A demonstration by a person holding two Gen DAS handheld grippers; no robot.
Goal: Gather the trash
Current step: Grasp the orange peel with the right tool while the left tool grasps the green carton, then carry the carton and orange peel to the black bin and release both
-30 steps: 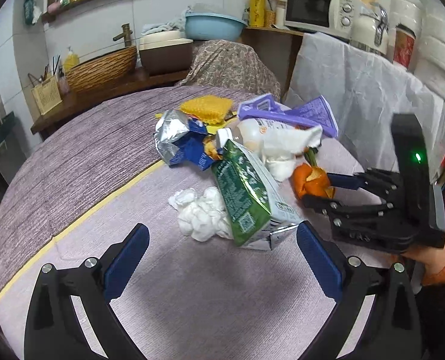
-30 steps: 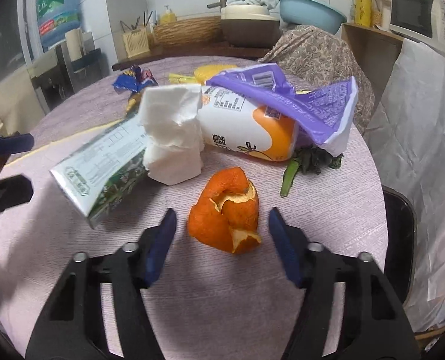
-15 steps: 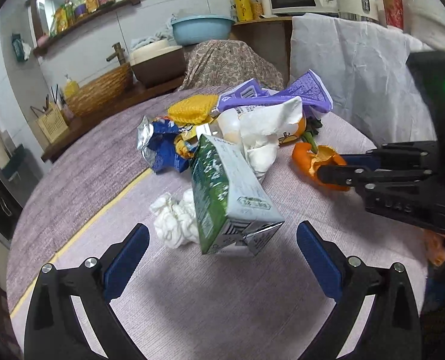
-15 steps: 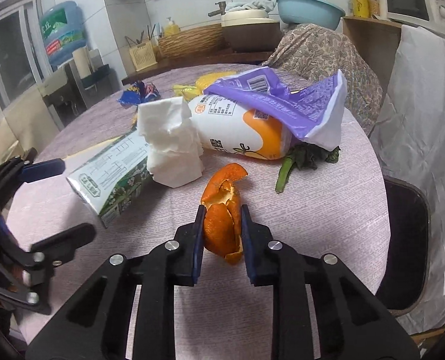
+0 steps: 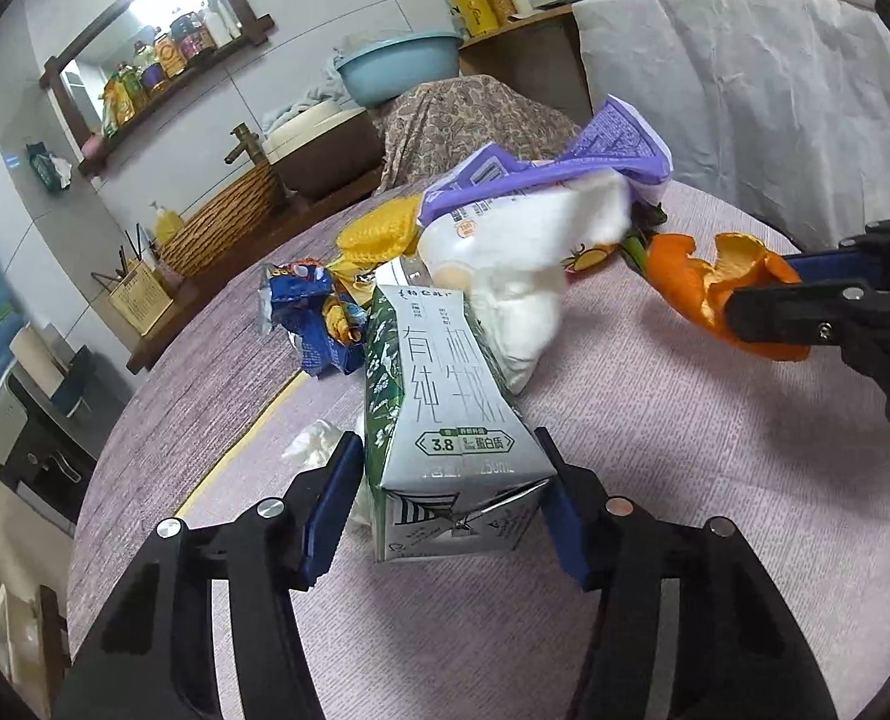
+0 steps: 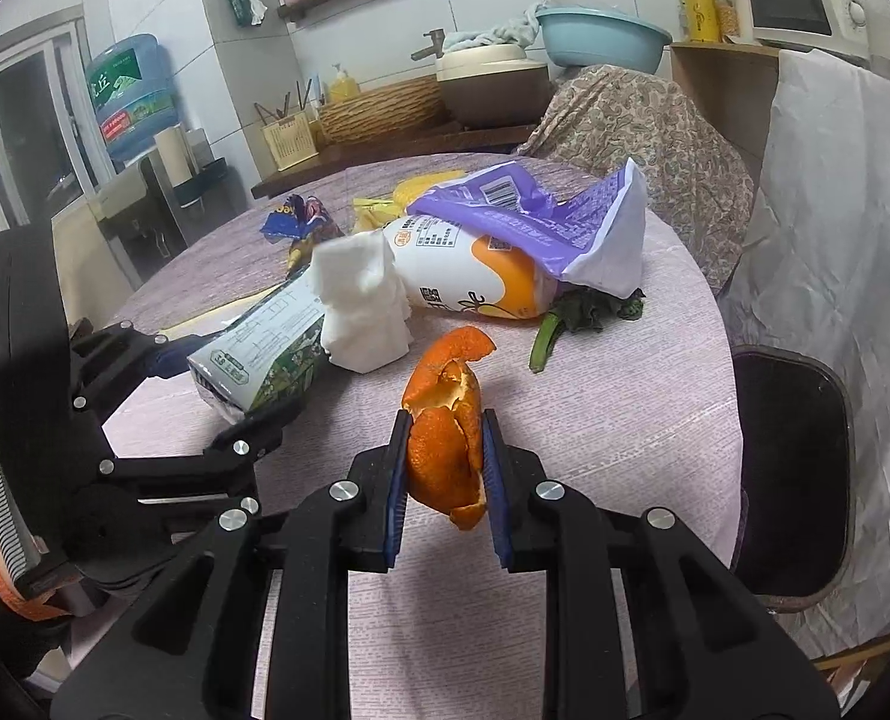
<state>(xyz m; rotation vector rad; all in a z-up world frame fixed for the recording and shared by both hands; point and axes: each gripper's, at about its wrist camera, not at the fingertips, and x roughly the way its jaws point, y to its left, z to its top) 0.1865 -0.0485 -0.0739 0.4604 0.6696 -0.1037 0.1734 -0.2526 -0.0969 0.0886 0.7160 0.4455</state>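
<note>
The right gripper (image 6: 445,468) has its fingers clenched on the orange peel (image 6: 445,432), lifted clear of the round worktop (image 6: 613,420). The left gripper (image 5: 451,498) brackets the near end of the green-and-white milk carton (image 5: 445,414), both fingers against its sides, grasping it where it lies on the worktop. Behind the carton sit a crumpled white tissue (image 6: 363,306), a white-and-orange bottle (image 6: 463,276) under a purple wrapper (image 6: 535,216), and a blue snack bag (image 5: 306,318)
</note>
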